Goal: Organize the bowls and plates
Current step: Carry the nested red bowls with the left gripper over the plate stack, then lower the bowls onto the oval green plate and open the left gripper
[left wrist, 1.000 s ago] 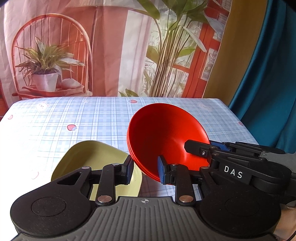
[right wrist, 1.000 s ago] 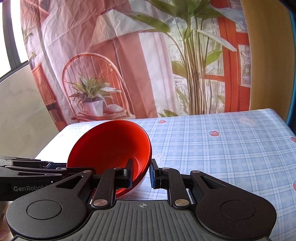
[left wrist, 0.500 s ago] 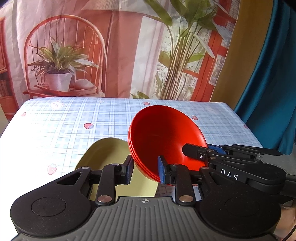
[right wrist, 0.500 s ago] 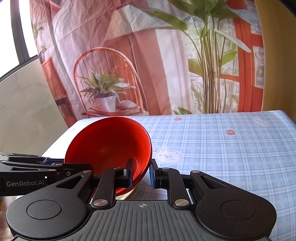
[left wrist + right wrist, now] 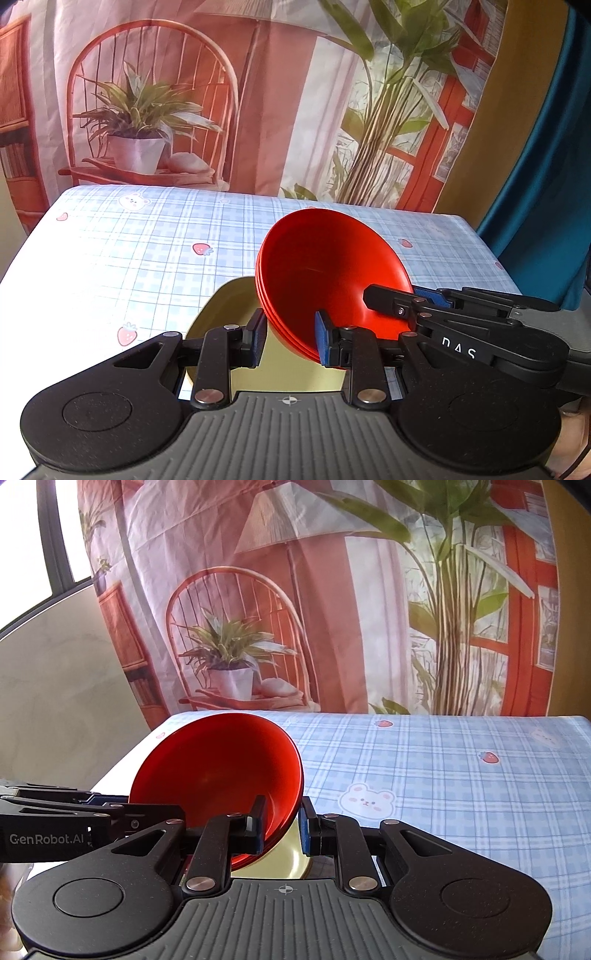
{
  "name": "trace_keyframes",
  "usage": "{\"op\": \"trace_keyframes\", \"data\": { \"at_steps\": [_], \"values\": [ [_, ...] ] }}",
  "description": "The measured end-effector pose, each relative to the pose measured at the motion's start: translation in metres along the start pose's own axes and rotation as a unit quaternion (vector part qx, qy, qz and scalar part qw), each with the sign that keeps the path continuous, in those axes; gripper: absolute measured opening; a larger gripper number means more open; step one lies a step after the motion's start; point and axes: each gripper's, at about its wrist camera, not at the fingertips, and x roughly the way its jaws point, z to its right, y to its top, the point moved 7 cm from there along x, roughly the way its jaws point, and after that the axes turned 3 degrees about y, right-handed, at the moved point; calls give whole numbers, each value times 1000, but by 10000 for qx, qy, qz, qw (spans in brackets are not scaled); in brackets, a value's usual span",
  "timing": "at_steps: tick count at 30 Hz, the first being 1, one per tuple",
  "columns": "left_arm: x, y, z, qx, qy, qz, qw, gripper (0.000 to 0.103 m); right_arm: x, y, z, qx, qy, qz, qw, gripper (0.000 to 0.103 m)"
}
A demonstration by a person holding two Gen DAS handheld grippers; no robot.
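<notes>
Red bowls (image 5: pixel 325 273): a nested stack, three rims counted in the left wrist view; held tilted above the table, both grippers clamped on its rim from opposite sides.
Left gripper (image 5: pixel 290 338): pinched on the near rim of the stack, blue pads set inside and outside the wall.
Right gripper (image 5: pixel 282 829): pinched on the stack's opposite rim; seen also in the left wrist view, at right.
Yellow-green plate (image 5: pixel 225 310): lying flat on the table beneath the stack; contact with the bowls cannot be told.
Table (image 5: pixel 122 258): covered by a blue checked cloth with strawberries and bears.
Backdrop (image 5: pixel 332 590): printed fabric hung behind the table, showing a chair and potted plants.
</notes>
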Motion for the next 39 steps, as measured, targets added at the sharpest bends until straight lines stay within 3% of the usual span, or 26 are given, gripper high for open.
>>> {"op": "trace_keyframes", "data": {
  "at_steps": [24,39],
  "values": [
    [19,-51,-18,-70,137,-539,9984,28,26,-50,-16,-115,-1,-549,9984,16],
    [21,-52,-16,-19,217,-571,9981,28,26,-55,-14,-108,-8,-617,9980,16]
  ]
}}
